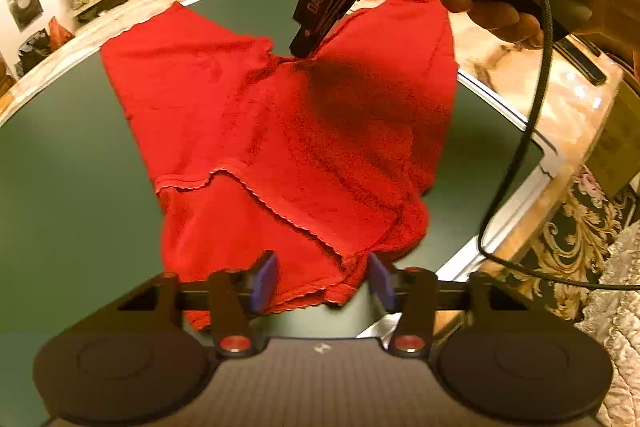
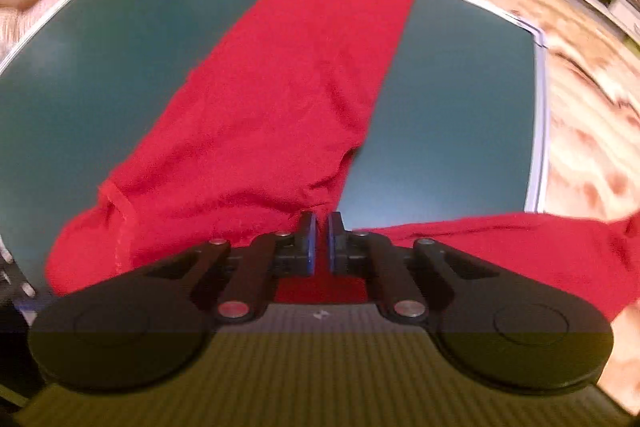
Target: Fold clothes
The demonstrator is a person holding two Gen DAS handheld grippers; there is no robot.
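Right, red garment (image 1: 280, 131) lay half-folded on the green table (image 1: 60, 167). My right tool (image 2: 320, 243) pinched its crotch; left tool (image 1: 322, 281) straddled the hem, not yet clamped. Lifting unevenly could've undone the fold.

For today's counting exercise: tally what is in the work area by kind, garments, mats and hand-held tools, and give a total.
Red garment: 1
Green mat: 1
Hand-held tools: 2, the left tool and the right tool
Total: 4
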